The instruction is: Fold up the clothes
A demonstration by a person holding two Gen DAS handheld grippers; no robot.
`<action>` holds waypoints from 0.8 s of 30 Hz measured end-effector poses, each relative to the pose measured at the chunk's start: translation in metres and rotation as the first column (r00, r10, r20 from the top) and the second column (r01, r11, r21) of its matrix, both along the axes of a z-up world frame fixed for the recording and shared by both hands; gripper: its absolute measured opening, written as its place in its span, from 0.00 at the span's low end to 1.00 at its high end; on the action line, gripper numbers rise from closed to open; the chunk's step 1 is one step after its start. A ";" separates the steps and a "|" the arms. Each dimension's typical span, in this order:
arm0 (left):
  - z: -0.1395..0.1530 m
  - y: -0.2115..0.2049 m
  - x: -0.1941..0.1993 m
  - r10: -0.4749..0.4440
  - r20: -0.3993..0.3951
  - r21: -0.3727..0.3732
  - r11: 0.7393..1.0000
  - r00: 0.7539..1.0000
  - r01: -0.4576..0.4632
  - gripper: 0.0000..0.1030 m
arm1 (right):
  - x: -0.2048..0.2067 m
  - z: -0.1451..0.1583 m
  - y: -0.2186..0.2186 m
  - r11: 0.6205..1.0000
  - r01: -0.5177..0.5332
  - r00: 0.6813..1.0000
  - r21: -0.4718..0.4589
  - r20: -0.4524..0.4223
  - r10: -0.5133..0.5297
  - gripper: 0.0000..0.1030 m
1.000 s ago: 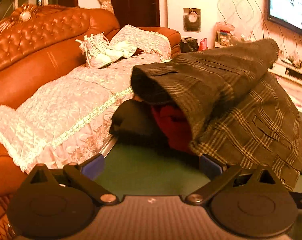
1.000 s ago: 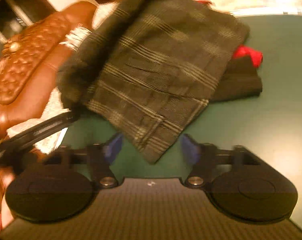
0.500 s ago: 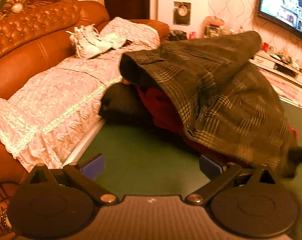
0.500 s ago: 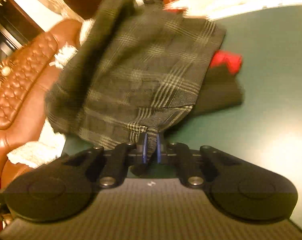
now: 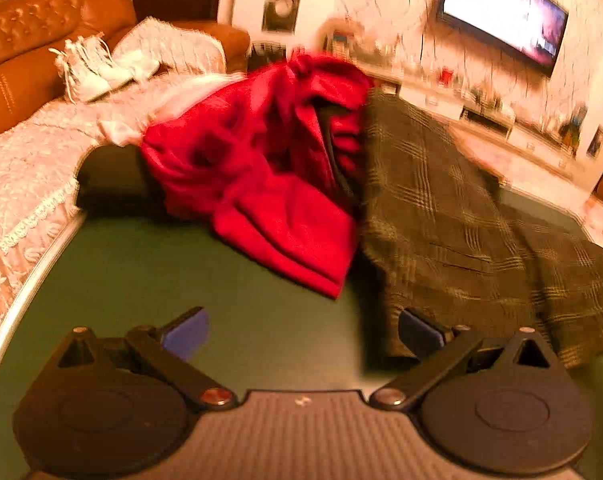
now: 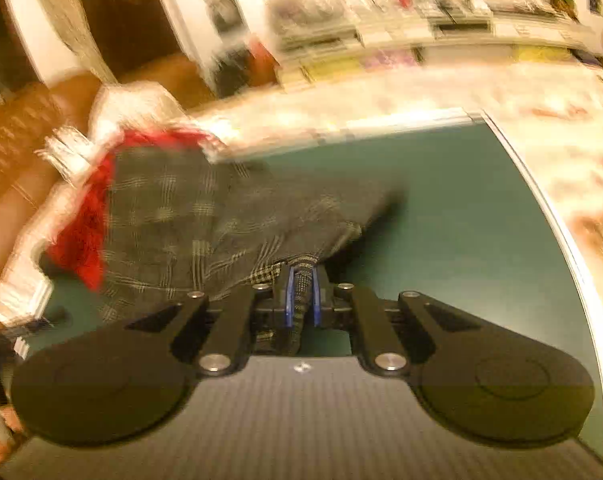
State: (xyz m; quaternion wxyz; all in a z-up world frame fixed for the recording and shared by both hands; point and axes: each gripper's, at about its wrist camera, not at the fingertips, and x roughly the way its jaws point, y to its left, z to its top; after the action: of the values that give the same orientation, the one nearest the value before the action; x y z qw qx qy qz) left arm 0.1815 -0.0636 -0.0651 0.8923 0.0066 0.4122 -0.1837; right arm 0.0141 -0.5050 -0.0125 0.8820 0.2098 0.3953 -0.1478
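A dark plaid garment (image 5: 453, 216) lies spread over the right of the green table (image 5: 181, 272); it also shows in the right wrist view (image 6: 189, 220). My right gripper (image 6: 300, 300) is shut on its near edge, with plaid cloth pinched between the blue pads. A red garment (image 5: 269, 176) lies crumpled left of the plaid one, its edge also visible in the right wrist view (image 6: 85, 248). A black garment (image 5: 109, 176) lies behind it. My left gripper (image 5: 301, 332) is open and empty above the table, its right finger near the plaid garment's corner.
An orange leather sofa (image 5: 29, 56) with a lace cover (image 5: 25, 176) runs along the table's left side, with white shoes (image 5: 89, 72) on it. A TV (image 5: 505, 20) hangs on the far wall. The table's metal rim (image 6: 557, 216) curves on the right.
My right gripper closed on the plaid garment's edge and dragged it right, off the pile. The red garment is now uncovered. The left gripper stayed open.
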 end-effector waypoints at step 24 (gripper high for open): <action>0.008 -0.095 -0.003 -0.211 -0.193 -0.083 0.977 0.958 0.198 0.15 | -0.025 -0.054 -0.080 0.972 0.074 0.991 0.225 0.093 -0.097 0.07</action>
State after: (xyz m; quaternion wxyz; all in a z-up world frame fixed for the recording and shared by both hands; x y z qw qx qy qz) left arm 0.1786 -0.1588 -0.0574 0.8221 0.0025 0.4913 -0.2878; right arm -0.0105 -0.5847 -0.0666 0.8652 0.3306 0.3538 -0.1299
